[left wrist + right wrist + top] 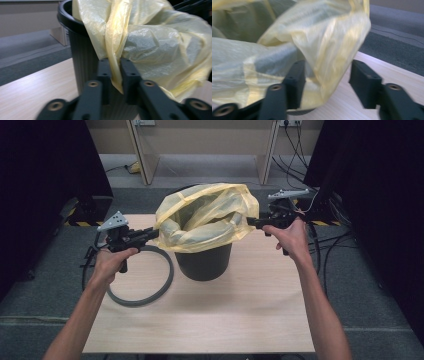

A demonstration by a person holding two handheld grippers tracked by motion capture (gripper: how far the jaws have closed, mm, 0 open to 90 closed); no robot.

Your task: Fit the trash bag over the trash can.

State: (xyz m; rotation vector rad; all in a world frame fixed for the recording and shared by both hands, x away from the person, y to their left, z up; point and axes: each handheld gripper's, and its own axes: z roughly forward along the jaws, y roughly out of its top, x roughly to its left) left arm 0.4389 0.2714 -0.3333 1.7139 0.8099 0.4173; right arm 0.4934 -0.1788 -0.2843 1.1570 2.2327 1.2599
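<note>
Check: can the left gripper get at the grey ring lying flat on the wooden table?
Probably yes, once it lets go. The left gripper is pinched on a fold of the yellow plastic bag. The grey ring lies flat directly below that hand, beside the black bin, with nothing on top.

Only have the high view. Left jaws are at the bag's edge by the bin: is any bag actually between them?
Observer: Yes. In the left gripper view a fold of the yellow bag runs down between the jaws of the left gripper, which stand close together. I can't tell if the pads press on it.
Operator: Right side?
Observer: The right gripper has its jaws wide apart. The yellow bag drapes against one jaw; the other is clear of it, over the table.
Operator: Bag outside the bin on the left?
Observer: Yes, there it hangs down outside the ribbed wall of the black bin.
</note>
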